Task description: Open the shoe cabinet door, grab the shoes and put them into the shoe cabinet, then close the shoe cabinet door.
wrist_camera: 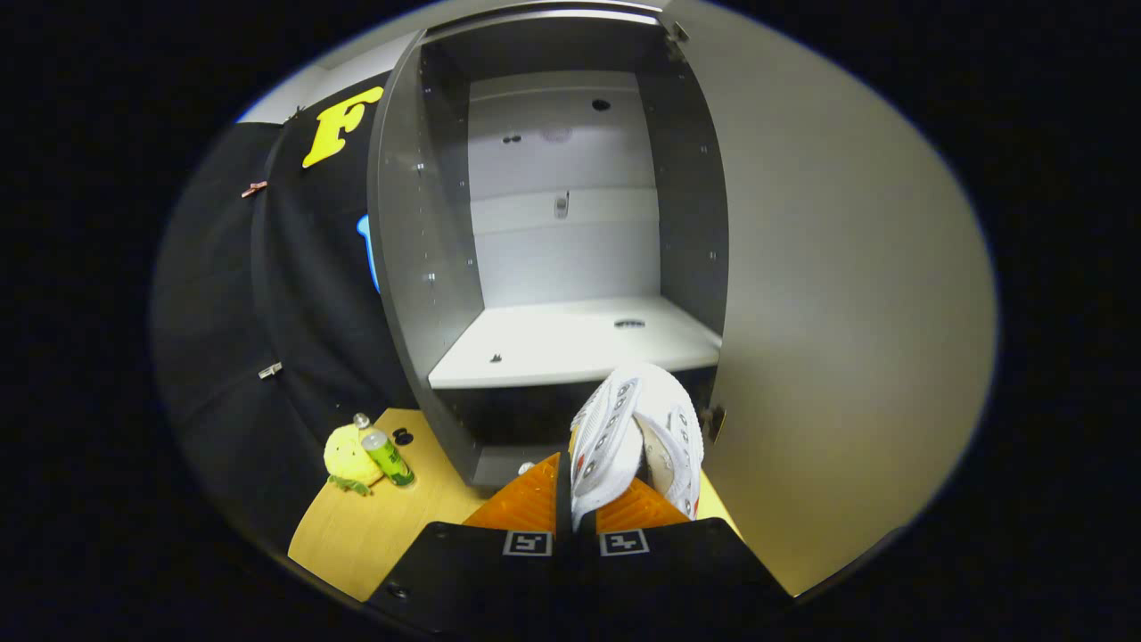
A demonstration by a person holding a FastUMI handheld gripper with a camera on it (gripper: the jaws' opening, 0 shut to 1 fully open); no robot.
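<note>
My gripper [578,508] is shut on a white shoe [637,432], whose side edge is pinched between the two orange fingers [526,504]. The shoe stands up from the fingers, its lace eyelets facing me. Straight ahead is the grey shoe cabinet [419,267] with its door [838,294] swung wide open to the right. The shoe's tip is just below and in front of the white shelf [553,343] inside. That shelf is bare, and a dark lower compartment [517,419] lies under it.
A wooden tabletop [357,526] lies below the cabinet. On it, left of the fingers, sit a yellow plush toy [348,459], a green can [388,455] and a small black cap [403,436]. Black cloth [294,312] hangs to the cabinet's left.
</note>
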